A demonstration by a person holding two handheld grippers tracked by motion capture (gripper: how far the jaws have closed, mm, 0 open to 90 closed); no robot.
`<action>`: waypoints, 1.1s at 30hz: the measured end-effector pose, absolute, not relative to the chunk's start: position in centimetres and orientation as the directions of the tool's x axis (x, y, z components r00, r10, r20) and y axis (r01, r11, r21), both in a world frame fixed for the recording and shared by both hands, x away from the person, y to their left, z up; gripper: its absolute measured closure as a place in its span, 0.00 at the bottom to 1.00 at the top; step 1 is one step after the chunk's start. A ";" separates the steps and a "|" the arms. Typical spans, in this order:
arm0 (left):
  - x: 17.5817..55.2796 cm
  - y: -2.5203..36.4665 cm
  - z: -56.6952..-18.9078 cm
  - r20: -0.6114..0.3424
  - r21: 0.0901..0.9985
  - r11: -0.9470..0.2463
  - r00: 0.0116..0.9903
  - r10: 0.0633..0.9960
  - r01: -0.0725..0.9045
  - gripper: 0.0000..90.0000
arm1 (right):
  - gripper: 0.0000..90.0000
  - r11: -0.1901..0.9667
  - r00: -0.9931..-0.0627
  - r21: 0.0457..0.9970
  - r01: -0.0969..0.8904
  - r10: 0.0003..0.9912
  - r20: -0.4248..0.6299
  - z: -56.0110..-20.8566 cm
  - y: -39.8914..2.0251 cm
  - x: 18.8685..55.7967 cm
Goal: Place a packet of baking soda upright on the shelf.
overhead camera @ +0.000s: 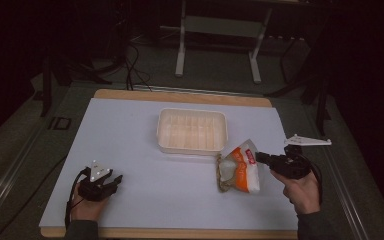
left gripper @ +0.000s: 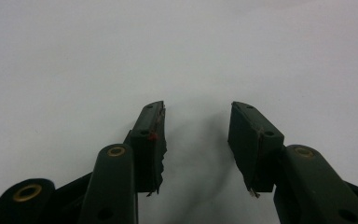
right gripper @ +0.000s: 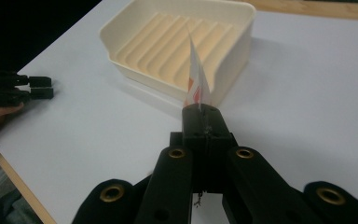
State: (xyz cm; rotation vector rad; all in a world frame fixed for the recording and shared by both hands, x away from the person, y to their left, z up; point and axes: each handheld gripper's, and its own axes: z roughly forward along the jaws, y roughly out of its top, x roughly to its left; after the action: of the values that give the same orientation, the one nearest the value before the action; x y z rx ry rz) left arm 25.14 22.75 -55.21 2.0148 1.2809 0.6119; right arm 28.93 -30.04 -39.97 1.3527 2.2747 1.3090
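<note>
An orange and white snack bag (overhead camera: 238, 171) hangs over the table's right side, just in front of the cream ribbed tray (overhead camera: 163, 134). My right gripper (overhead camera: 259, 157) is shut on the bag's edge. In the right gripper view the jaws meet on the thin bag edge (right gripper: 196, 79), with the tray (right gripper: 231, 42) beyond. My left gripper (overhead camera: 116, 180) rests at the table's near left, held in a hand. Its jaws stand apart in the left gripper view (left gripper: 196, 135), with only white tabletop between them.
The white table top (overhead camera: 130, 150) lies on a wooden board (overhead camera: 180, 96). A metal stand's legs (overhead camera: 181, 50) rise behind the table. Dark floor and cables surround it. In the right gripper view the other gripper (right gripper: 14, 88) sits at the far left.
</note>
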 end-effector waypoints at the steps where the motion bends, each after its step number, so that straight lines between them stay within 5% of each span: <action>1: 25.1 22.8 -55.2 0.035 0.742 -0.299 0.410 0.912 0.601 0.62 | 1.00 0.199 -0.570 0.764 0.614 0.781 0.255 -39.7 -29.7 29.0; 33: 25.1 22.8 -55.2 0.034 0.741 -0.297 0.407 0.913 0.602 0.62 | 1.00 0.215 -0.625 0.804 0.555 0.746 0.232 -34.9 -26.0 29.8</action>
State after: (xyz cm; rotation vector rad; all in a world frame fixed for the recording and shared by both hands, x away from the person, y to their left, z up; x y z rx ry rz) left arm 25.15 22.75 -55.20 2.0134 1.2845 0.6111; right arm 29.78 -26.04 -34.88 1.2418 2.2805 1.3698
